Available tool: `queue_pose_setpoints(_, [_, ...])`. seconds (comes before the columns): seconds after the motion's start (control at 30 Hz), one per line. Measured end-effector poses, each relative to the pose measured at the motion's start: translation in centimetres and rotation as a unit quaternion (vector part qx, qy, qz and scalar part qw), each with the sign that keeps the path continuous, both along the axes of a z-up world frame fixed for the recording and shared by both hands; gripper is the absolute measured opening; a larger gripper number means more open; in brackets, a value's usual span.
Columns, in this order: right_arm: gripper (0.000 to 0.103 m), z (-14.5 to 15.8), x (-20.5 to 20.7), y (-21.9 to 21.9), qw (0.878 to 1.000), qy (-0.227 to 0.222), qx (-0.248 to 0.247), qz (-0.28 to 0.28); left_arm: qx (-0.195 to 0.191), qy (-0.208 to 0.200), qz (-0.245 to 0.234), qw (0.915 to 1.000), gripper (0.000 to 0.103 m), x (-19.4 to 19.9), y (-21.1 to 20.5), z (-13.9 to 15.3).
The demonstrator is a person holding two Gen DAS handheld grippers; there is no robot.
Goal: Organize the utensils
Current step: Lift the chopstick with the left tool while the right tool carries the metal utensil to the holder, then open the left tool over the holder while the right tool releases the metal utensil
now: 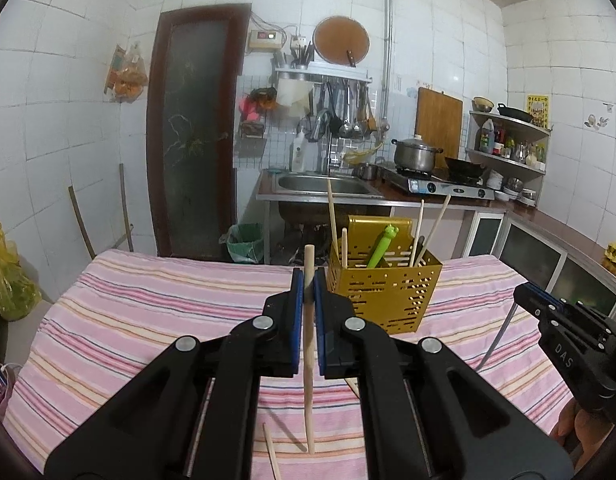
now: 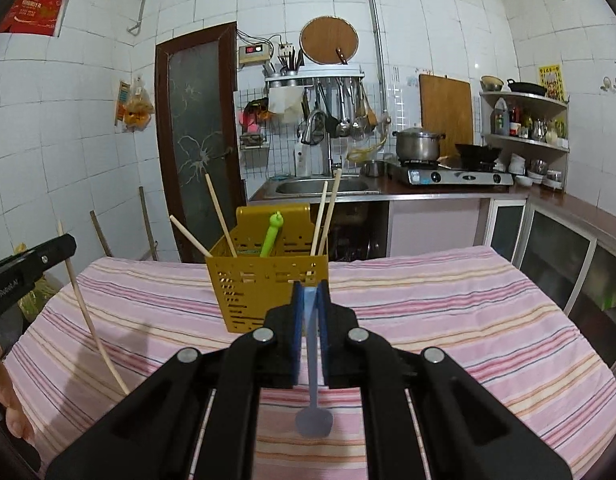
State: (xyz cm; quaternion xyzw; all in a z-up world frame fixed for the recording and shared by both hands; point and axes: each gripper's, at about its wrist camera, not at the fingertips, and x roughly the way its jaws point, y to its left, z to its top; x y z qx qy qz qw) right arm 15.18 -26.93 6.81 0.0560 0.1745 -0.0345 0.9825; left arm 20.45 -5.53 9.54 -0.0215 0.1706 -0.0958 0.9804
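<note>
A gold perforated utensil holder (image 1: 382, 294) stands on the striped table and holds several wooden chopsticks and a green frog-topped utensil (image 1: 382, 250). My left gripper (image 1: 307, 284) is shut on a wooden chopstick (image 1: 308, 360), held upright just left of the holder. Another chopstick (image 1: 271, 454) lies on the cloth below. In the right wrist view, my right gripper (image 2: 310, 296) is shut on a pale blue spoon (image 2: 313, 420), bowl hanging down, right in front of the holder (image 2: 264, 284). The left gripper (image 2: 32, 268) and its chopstick (image 2: 88, 316) show at the far left there.
The table carries a pink striped cloth (image 1: 148, 320). Behind it are a sink (image 1: 324, 186), a stove with a pot (image 1: 416, 154) and wok, corner shelves (image 1: 508, 140), a dark door (image 1: 196, 132) and a green bin (image 1: 246, 242). Cabinets (image 2: 568, 260) run along the right.
</note>
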Motion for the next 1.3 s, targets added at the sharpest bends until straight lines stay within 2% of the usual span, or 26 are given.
queue_pose_setpoints(0.5, [0.008,0.6,0.1,0.0,1.000,-0.013,-0.010,-0.001,-0.007,-0.028,-0.014,0.9995,0.004,-1.0,-0.4,1.8])
queue_pose_setpoints(0.73, [0.008,3.2,0.3,-0.4,0.999,-0.044,-0.011,-0.005,-0.015,-0.048,-0.026,0.9984,0.004,-0.2,-1.3,4.2])
queue_pose_setpoints(0.93, [0.008,7.8,1.8,-0.9,0.996,-0.088,-0.012,-0.006,-0.025,-0.101,-0.023,0.9943,0.004,2.2,-2.4,9.1])
queue_pose_setpoints(1.1, [0.007,11.7,4.0,-0.9,0.992,-0.125,-0.029,-0.010,-0.050,-0.130,-0.028,0.9898,0.004,5.4,-3.9,12.4])
queue_pose_setpoints(1.23, [0.007,12.3,6.9,-1.4,0.991,-0.131,-0.015,-0.005,-0.048,-0.145,-0.029,0.9879,0.004,8.4,-5.9,13.0])
queue_pose_setpoints(1.3, [0.007,11.8,8.1,-1.5,0.991,-0.131,-0.014,-0.002,-0.042,-0.147,-0.031,0.9878,0.004,10.5,-7.1,12.2])
